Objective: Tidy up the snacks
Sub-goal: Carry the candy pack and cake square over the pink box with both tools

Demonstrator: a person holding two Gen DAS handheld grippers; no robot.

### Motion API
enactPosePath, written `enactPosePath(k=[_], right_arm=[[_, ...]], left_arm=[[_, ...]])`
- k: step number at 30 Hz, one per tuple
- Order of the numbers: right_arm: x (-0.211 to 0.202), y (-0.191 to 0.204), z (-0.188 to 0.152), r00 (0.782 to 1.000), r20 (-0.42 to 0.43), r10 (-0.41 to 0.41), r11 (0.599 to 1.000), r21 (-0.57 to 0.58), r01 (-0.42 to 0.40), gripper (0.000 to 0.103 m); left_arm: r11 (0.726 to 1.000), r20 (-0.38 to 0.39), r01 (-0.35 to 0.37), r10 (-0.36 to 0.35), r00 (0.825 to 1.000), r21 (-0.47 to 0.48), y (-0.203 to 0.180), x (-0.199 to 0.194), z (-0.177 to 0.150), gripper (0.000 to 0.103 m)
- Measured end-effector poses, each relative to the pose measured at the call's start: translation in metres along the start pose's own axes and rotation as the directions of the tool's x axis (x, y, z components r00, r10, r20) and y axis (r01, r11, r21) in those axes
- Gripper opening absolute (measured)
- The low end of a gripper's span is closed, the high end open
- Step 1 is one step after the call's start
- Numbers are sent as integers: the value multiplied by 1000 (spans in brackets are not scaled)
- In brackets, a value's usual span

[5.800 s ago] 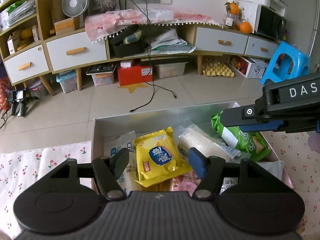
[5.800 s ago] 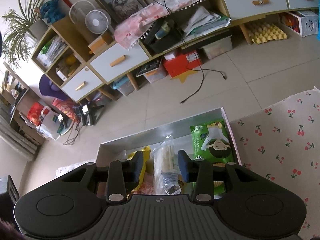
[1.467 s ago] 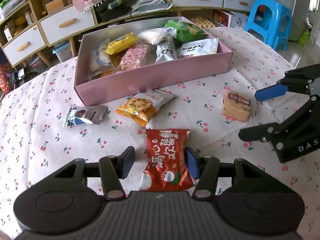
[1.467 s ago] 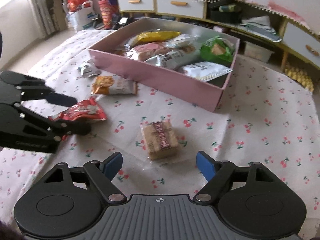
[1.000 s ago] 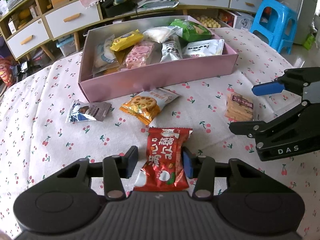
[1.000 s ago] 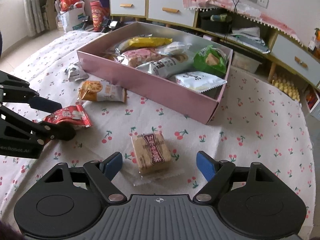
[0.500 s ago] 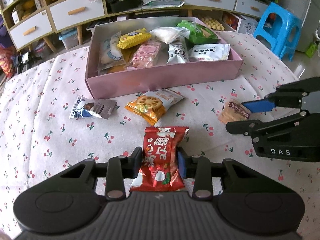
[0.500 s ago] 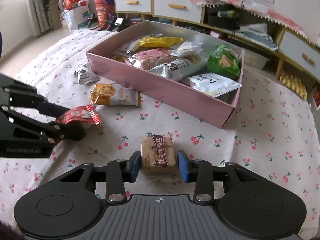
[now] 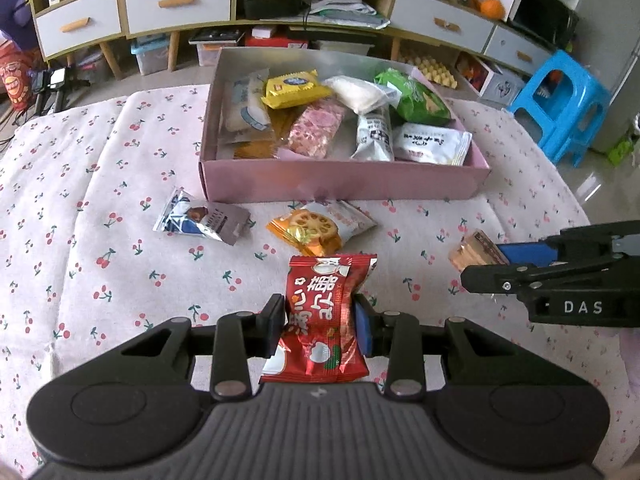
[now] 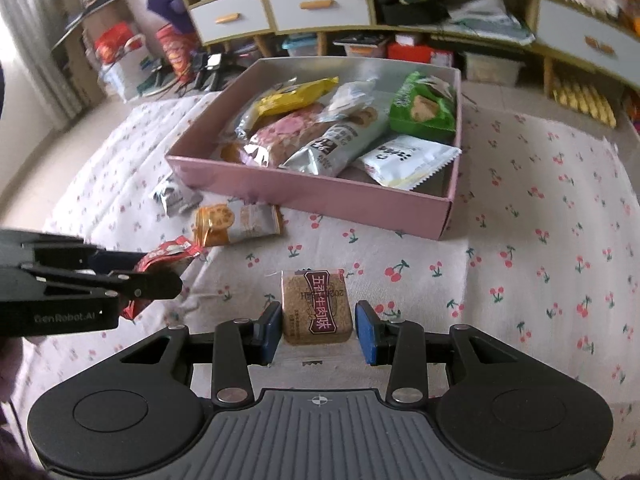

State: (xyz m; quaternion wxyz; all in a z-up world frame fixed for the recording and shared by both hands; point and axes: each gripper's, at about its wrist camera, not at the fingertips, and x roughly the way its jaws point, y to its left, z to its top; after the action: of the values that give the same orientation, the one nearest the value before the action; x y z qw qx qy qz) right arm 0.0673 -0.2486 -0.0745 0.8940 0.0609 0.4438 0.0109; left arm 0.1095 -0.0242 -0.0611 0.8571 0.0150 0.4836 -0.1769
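Note:
My left gripper (image 9: pixel 320 326) is shut on a red snack packet (image 9: pixel 325 320) and holds it above the cherry-print cloth; it also shows in the right wrist view (image 10: pixel 166 260). My right gripper (image 10: pixel 318 330) is shut on a brown clear-wrapped biscuit pack (image 10: pixel 317 304), seen from the side in the left wrist view (image 9: pixel 474 250). The pink box (image 9: pixel 340 180) lies ahead with several snacks inside. An orange lotus-root packet (image 9: pixel 320 230) and a blue-grey packet (image 9: pixel 202 222) lie on the cloth in front of the box.
The table's far edge lies just behind the box. Beyond it are a low cabinet with drawers (image 9: pixel 160 4), storage bins on the floor and a blue stool (image 9: pixel 560 100) at the right. Bare cloth stretches left (image 9: pixel 80 220) and right (image 10: pixel 560 240) of the box.
Both grippers closed on their packets and lifted them. The red packet and the biscuit pack now sit between the fingers, off the cloth, and both views have drawn nearer the box.

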Motion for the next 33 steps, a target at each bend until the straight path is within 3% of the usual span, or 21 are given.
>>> enactPosePath(k=[13,19,24,33], right_arm=[[-19,-2,10,999,23,45,992,119,-48,37],[-26,-14,32,991,129,22,974,220,-50,37],[-21,-31,45,964,265,0,948,307,-84,37],[4,-36,54,952,300,-64,926,374,-55,38]], left_arm=[[993,44,73,-70,997,-92,9,-21,8,33],[988,56,94,-87,995,-126,9,-25,9,33],[987,55,95,-89,995,-128,8,-25,8,33],[982,74,107,-97,993,-158,12,-28,13,33]])
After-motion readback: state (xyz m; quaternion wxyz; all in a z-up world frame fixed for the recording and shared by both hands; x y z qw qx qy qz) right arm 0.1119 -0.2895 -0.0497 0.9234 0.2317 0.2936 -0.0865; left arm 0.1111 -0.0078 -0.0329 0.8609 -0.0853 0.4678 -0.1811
